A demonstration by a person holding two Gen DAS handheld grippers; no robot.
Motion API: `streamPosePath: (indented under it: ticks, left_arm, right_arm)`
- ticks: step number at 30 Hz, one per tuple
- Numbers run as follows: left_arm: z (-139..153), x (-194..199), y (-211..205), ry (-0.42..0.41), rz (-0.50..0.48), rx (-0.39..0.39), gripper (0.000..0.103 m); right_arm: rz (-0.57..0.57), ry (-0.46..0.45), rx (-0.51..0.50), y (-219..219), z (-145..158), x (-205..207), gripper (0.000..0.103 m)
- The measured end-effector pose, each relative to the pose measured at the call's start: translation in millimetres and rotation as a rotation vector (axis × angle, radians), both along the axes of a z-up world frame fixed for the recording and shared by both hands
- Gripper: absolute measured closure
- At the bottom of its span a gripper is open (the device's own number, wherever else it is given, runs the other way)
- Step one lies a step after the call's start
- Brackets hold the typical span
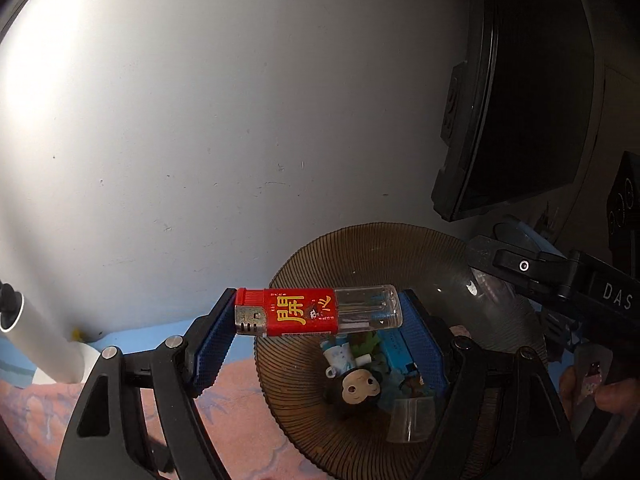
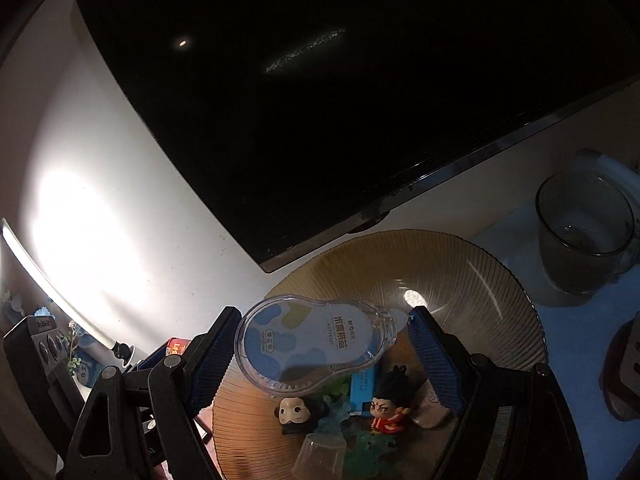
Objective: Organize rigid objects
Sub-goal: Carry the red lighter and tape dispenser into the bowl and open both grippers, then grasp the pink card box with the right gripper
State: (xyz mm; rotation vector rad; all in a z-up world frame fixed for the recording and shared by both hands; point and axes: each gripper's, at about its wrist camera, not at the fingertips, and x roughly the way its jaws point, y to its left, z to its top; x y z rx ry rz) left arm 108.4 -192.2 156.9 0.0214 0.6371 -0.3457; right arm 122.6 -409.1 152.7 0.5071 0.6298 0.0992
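Note:
My left gripper (image 1: 320,304) is shut on a red lighter (image 1: 304,312) with a clear end, held crosswise between the blue pads (image 1: 212,344). It hangs over a brown ribbed glass plate (image 1: 360,248). On the plate lie a black-haired toy figure (image 1: 356,390), a blue box (image 1: 400,344) and a small clear cup (image 1: 412,416). My right gripper (image 2: 324,320) is shut on a clear correction tape case (image 2: 312,340), also above the plate (image 2: 460,264), where a red-dressed figurine (image 2: 386,412) stands. The right gripper's black body (image 1: 560,280) shows at the right of the left wrist view.
A dark screen (image 2: 340,100) leans by the white wall just behind the plate. A glass mug (image 2: 584,232) stands to the plate's right on the blue cloth. A white cylinder (image 1: 44,340) stands at the left, and a small speaker (image 2: 40,344) sits further left.

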Motion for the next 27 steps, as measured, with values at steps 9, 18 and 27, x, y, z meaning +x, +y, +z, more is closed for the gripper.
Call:
streamPosePath:
  ticks: [9, 18, 27]
  left_arm:
    - [0, 15, -3, 0.055, 0.006, -0.029, 0.003]
    - [18, -9, 51, 0.061, 0.06, -0.024, 0.003]
    - [24, -49, 146, 0.066, 0.207, 0.042, 0.003]
  right_arm:
    - [-0.028, 0.049, -0.021, -14, 0, -5, 0.017]
    - [0.03, 0.005, -0.001, 6, 20, -36, 0.017]
    - [0.183, -0.09, -0.008, 77, 33, -62, 0.013]
